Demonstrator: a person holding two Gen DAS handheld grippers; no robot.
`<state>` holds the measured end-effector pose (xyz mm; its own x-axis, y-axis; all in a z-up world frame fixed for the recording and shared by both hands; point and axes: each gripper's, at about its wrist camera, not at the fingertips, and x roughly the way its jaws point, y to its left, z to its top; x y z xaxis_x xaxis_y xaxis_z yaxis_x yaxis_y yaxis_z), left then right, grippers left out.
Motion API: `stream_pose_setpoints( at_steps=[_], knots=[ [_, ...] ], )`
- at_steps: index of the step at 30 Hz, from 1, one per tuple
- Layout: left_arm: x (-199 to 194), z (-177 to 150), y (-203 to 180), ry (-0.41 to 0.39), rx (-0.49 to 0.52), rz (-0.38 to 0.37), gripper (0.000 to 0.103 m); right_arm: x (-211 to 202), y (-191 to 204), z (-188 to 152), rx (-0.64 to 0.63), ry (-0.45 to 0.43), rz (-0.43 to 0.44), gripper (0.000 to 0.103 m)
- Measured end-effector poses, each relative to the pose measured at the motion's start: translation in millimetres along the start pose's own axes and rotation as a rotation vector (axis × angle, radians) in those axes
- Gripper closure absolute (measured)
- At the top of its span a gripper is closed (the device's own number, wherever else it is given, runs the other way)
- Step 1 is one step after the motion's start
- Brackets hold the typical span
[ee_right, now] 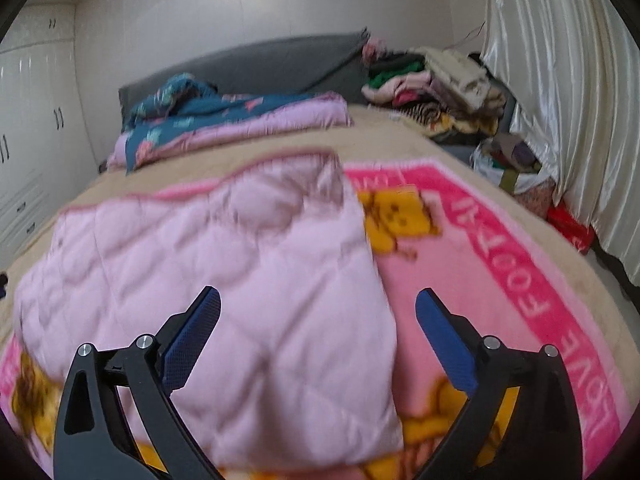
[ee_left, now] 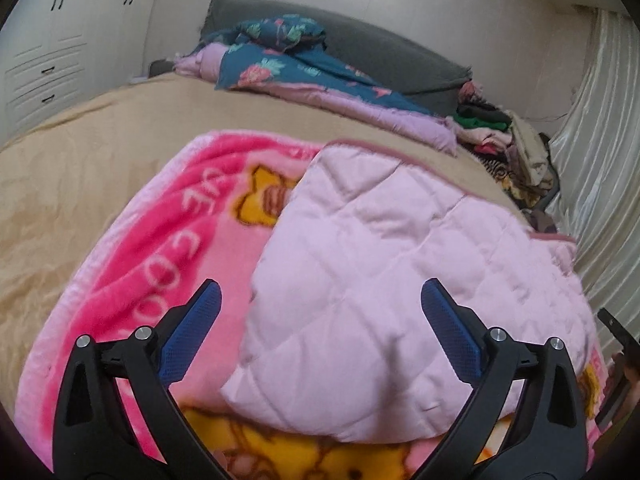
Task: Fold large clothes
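Note:
A pale pink quilted blanket [ee_left: 392,280] lies folded on a bright pink fleece blanket [ee_left: 160,240] with yellow bear prints, spread on the bed. It also shows in the right wrist view [ee_right: 208,280], lying on the fleece blanket [ee_right: 500,280]. My left gripper [ee_left: 320,292] is open and empty, hovering over the quilt's near left part. My right gripper [ee_right: 318,300] is open and empty, over the quilt's right edge.
A tan bedsheet [ee_left: 100,152] covers the bed. A teal flowered quilt [ee_left: 288,64] lies by the grey headboard [ee_left: 380,48]. A pile of clothes [ee_right: 432,84] sits at the far right corner. White curtains [ee_right: 560,100] hang right; white wardrobes [ee_left: 48,48] stand left.

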<state>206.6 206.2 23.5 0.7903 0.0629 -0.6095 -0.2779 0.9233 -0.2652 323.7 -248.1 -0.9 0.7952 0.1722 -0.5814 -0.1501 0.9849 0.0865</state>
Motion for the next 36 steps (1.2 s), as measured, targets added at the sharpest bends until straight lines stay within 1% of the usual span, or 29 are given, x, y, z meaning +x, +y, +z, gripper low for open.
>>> stream_pose_setpoints(
  at_steps=[1,3,4,6,7,8,9,10,11,12,13,14,15,17,20,23,25,28,34,36],
  knots=[
    [3.6,-2.8,3.8,0.011,-0.009,0.000,0.010,3.5,-0.7,-5.1,-0.010,0.017,0.005,0.006],
    [14.2,-10.0,17.2,0.037,-0.072,-0.055,0.010,11.9,-0.6,-12.7,-0.027,0.045,0.017,0.005],
    [23.8,-15.4,25.3,0.072,-0.116,-0.097,0.010,18.5,-0.4,-16.8,-0.039,0.071,0.028,0.005],
    [40.9,-24.7,31.9,0.151,-0.149,-0.136,0.010,26.5,0.0,-23.5,-0.047,0.086,0.027,0.005],
    [44.7,-27.4,33.2,0.164,-0.153,-0.146,0.009,31.9,1.0,-26.3,-0.045,0.093,0.035,0.007],
    [47.8,-30.0,32.9,0.168,-0.158,-0.163,0.009,33.5,1.3,-28.5,-0.043,0.094,0.047,0.022],
    [48.6,-31.0,32.1,0.161,-0.158,-0.181,0.010,35.5,4.0,-29.6,-0.045,0.096,0.059,0.034],
    [48.3,-31.0,30.2,0.152,-0.150,-0.178,0.014,36.1,7.7,-28.7,-0.057,0.085,0.031,0.053],
    [47.1,-29.7,25.1,0.137,-0.124,-0.145,0.023,35.1,9.9,-27.1,-0.064,0.076,0.028,0.065],
    [45.0,-27.5,17.9,0.119,-0.090,-0.130,0.042,32.6,11.9,-25.3,-0.069,0.059,0.024,0.070],
    [41.6,-24.4,9.3,0.095,-0.059,-0.124,0.056,30.0,16.6,-20.3,-0.080,0.038,-0.002,0.074],
    [37.7,-22.8,2.0,0.079,-0.034,-0.112,0.060,28.8,20.1,-15.3,-0.082,0.020,-0.015,0.078],
    [33.9,-19.2,-8.1,0.056,0.008,-0.080,0.066,28.3,22.7,-10.6,-0.079,0.004,-0.025,0.079],
    [29.1,-12.2,-22.1,0.018,0.059,-0.037,0.069,30.4,25.7,2.2,-0.063,-0.017,-0.041,0.081],
    [31.9,-0.2,-31.2,-0.007,0.077,-0.019,0.071,41.0,26.1,17.7,-0.040,-0.027,-0.062,0.082],
    [37.9,8.3,-36.4,-0.024,0.075,-0.010,0.071,60.3,24.7,25.2,-0.013,0.010,-0.095,0.082],
    [43.3,12.0,-40.7,-0.019,0.067,0.002,0.071,70.7,25.0,27.7,-0.014,0.028,-0.115,0.082],
    [53.5,12.2,-46.3,-0.007,0.096,0.028,0.071,84.0,27.7,27.4,-0.032,0.047,-0.139,0.082],
    [67.6,15.0,-45.4,0.013,0.119,0.031,0.069,107.8,27.2,20.2,-0.045,0.094,-0.167,0.081],
    [70.7,14.4,-45.3,0.017,0.125,0.034,0.069,111.7,27.6,18.8,-0.044,0.097,-0.173,0.081]
  ],
)
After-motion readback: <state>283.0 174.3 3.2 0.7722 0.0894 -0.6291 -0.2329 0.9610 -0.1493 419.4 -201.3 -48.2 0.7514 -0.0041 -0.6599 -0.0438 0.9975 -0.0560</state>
